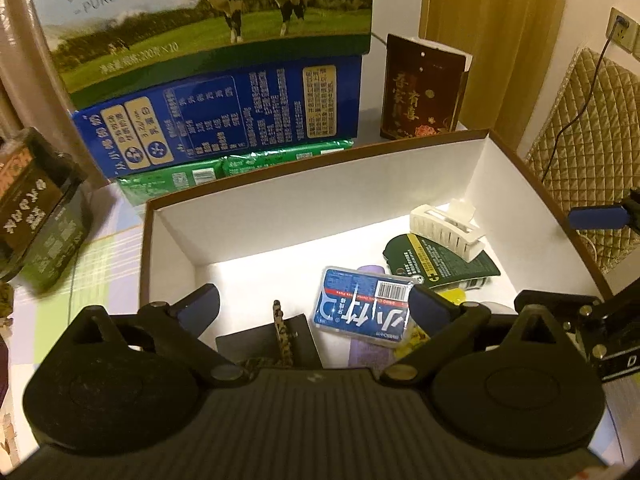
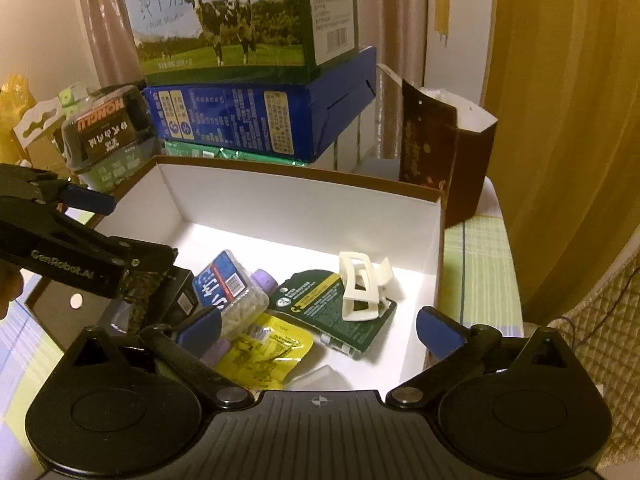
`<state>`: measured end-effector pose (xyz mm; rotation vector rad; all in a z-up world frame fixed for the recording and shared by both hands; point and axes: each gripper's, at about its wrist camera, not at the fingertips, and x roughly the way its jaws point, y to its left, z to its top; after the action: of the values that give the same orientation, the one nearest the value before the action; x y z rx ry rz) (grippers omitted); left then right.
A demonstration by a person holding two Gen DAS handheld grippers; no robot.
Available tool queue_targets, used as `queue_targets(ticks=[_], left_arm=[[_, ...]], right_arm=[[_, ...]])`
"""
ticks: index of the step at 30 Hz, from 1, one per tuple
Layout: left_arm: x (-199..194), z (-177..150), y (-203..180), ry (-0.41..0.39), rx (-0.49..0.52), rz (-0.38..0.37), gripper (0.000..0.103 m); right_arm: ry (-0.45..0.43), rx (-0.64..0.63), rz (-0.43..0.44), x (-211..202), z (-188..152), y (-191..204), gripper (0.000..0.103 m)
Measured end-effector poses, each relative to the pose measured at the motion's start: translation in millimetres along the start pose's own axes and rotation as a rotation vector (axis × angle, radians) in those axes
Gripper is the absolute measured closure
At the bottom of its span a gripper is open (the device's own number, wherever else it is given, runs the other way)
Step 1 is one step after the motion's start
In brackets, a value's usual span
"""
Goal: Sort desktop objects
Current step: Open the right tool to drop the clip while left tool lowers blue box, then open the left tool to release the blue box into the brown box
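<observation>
Left gripper (image 1: 314,308) hangs over the near end of the white-lined box (image 1: 320,204), jaws spread wide and grasping nothing. Just beyond its fingertips, low in the frame, lies a blue-labelled floss pick case (image 1: 362,308), resting across a purple bottle (image 1: 370,350). Left of that, a black card (image 1: 268,342) with a leopard-print clip (image 1: 282,332) standing on it.

Right gripper (image 2: 318,326) hovers over the same box (image 2: 304,204), jaws also released, nothing between them. Under its left finger sits the floss pick case (image 2: 232,288), with the purple bottle's cap (image 2: 264,280) peeking out behind it. A yellow pouch (image 2: 268,350) lies in the lower middle, touching a dark green packet (image 2: 336,312) to its right. On top of that green packet rests a white hair claw (image 2: 364,286), right of centre.

In the left wrist view the hair claw (image 1: 448,228) sits toward the box's right side, again on the green packet (image 1: 436,264).

Beyond the box, upper frame: a milk carton (image 2: 224,20) with a cow on it, stacked on a blue carton (image 2: 256,120), green packs (image 1: 236,164) beneath. A dark brown paper bag (image 2: 444,160) stands at the box's far right corner. A dark jar (image 1: 36,208) sits at the left on the checked tabletop (image 1: 108,264).
</observation>
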<state>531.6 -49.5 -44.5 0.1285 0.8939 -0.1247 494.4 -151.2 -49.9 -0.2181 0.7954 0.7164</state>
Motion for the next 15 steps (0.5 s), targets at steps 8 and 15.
queue_targets(ticks=[8,15], left_arm=[[-35,-8,2,-0.042,-0.024,0.015,0.003],[-65,-23,1,-0.065,-0.029,0.033,0.003]], right_arm=[[-0.011,0.027,-0.011,-24,-8,1,0.002],[-0.026,0.026,-0.016,-48,-19,7,0.002]])
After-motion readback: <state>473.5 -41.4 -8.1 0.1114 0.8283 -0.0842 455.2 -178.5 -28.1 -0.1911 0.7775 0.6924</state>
